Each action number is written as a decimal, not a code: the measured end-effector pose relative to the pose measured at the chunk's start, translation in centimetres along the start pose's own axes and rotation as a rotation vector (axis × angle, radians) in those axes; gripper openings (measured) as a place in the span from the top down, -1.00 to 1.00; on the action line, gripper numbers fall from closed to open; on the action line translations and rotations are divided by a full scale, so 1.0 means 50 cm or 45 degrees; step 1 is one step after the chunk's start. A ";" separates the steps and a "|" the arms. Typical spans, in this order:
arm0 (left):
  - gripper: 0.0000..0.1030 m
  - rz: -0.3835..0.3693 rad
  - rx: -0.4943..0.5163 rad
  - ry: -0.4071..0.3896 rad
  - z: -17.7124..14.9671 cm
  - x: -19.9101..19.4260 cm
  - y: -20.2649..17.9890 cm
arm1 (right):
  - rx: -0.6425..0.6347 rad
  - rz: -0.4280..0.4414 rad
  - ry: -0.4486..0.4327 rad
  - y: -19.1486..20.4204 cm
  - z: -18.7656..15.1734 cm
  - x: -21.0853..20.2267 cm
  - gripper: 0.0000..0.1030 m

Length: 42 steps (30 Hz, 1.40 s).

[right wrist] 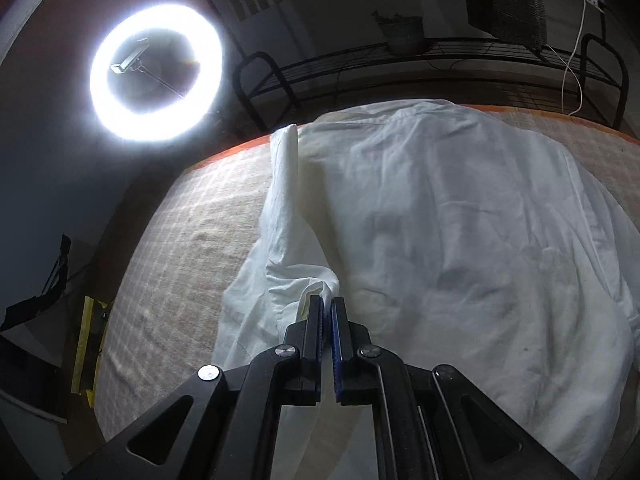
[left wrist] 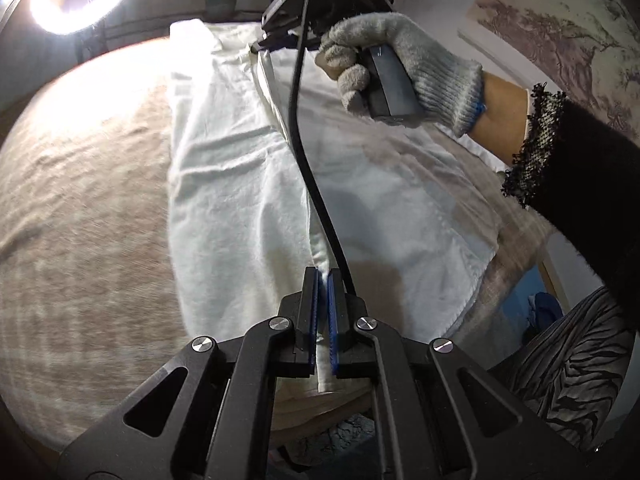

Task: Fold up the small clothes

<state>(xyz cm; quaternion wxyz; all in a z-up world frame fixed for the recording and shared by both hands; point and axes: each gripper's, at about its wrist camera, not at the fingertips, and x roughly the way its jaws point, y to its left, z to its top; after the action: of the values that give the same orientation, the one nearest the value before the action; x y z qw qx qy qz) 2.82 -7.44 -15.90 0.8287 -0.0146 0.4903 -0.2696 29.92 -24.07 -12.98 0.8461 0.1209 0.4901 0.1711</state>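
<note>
On tabletop, under beige checked cloth: white shirt spread flat, one side lifted along a ridge. Left gripper pressed together, pinching shirt edge near hem. Right gripper pressed together, pinching bunched fabric at the far end of that ridge. Looks like mid-fold, side panel being carried over the body. Next likely needs both ends level, edge laid straight, then release. Left view alone shows gloved hand and black cable; right view alone shows far shirt edge and rack. Ring light in both.
</note>
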 end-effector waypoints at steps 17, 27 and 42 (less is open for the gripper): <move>0.66 -0.028 0.154 -0.005 -0.053 -0.063 -0.052 | 0.014 -0.008 -0.045 -0.034 -0.028 -0.120 0.28; 0.61 -0.045 -0.226 -0.138 -0.088 -0.176 0.097 | 0.023 0.165 0.095 0.014 -0.270 -0.276 0.23; 0.61 0.099 -0.152 0.011 -0.074 -0.055 0.065 | -0.013 0.275 0.385 0.071 -0.482 -0.186 0.86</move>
<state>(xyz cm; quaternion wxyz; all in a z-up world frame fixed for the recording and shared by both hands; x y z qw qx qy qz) 0.17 -2.51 -16.54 0.8340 -0.0436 0.5093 -0.2077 4.01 -23.74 -16.14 0.7402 0.1413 0.5948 0.2797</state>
